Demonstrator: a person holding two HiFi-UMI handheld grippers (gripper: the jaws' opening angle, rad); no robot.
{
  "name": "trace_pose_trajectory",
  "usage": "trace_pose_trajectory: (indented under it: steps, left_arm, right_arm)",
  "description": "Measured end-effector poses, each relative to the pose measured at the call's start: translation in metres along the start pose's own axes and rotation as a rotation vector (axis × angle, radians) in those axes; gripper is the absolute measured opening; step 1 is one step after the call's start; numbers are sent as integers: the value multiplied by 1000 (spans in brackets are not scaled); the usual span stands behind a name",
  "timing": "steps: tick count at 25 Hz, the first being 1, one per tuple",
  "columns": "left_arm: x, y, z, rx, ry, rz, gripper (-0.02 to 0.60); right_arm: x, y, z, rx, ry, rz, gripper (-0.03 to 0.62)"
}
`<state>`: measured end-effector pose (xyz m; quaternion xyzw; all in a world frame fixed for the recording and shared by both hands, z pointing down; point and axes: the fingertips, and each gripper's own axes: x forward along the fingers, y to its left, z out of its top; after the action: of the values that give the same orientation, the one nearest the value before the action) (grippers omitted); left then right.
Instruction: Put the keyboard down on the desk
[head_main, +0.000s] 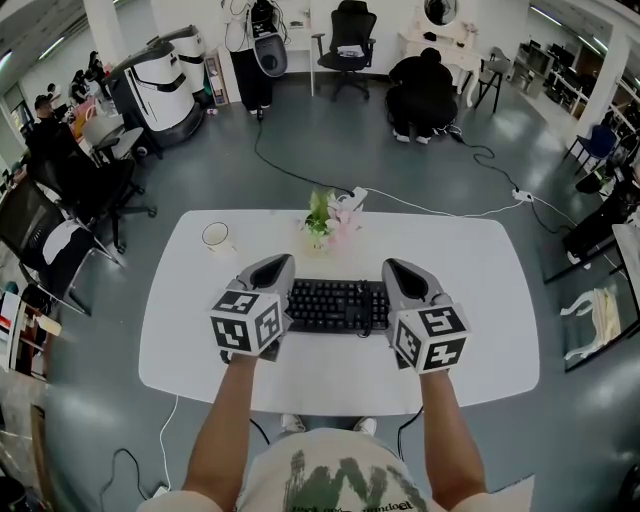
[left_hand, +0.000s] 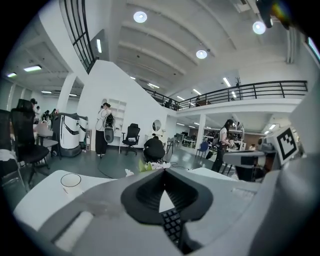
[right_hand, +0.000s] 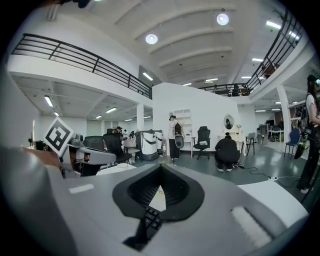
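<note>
Both grippers are clamping the keyboard (head_main: 337, 304) now, one at each short end, and it is sitting level between them over the middle of the white tabletop (head_main: 470, 280). The left gripper (head_main: 275, 275) is holding the left end: in the left gripper view its jaws are clenched, with black keys (left_hand: 172, 225) showing in the narrow slit between them. The right gripper (head_main: 403, 277) is doing the same on the other end, and in the right gripper view its jaws are also pressed together on a strip of keys (right_hand: 149, 218). From the head view the long side of the keyboard is running straight across in front of the person, and both marker cubes are facing up, near the bare forearms. Whether the keyboard is resting on the tabletop or hanging just clear of it, I cannot tell from here. Beyond it, a small bunch of flowers (head_main: 328, 217) is standing at the far edge, and a white cup (head_main: 216, 236) is sitting off to the far left, well apart from the keyboard; that cup (left_hand: 71, 182) is also showing to the left in the left gripper view.
</note>
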<state>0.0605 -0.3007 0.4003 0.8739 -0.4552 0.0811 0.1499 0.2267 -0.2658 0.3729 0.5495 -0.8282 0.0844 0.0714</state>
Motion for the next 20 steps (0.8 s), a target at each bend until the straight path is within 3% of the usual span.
trace_pose_trajectory:
  steps: [20]
  left_arm:
    - [-3, -2, -5, 77, 16, 13, 3]
  right_arm:
    - [-1, 2, -2, 8, -10, 0, -2]
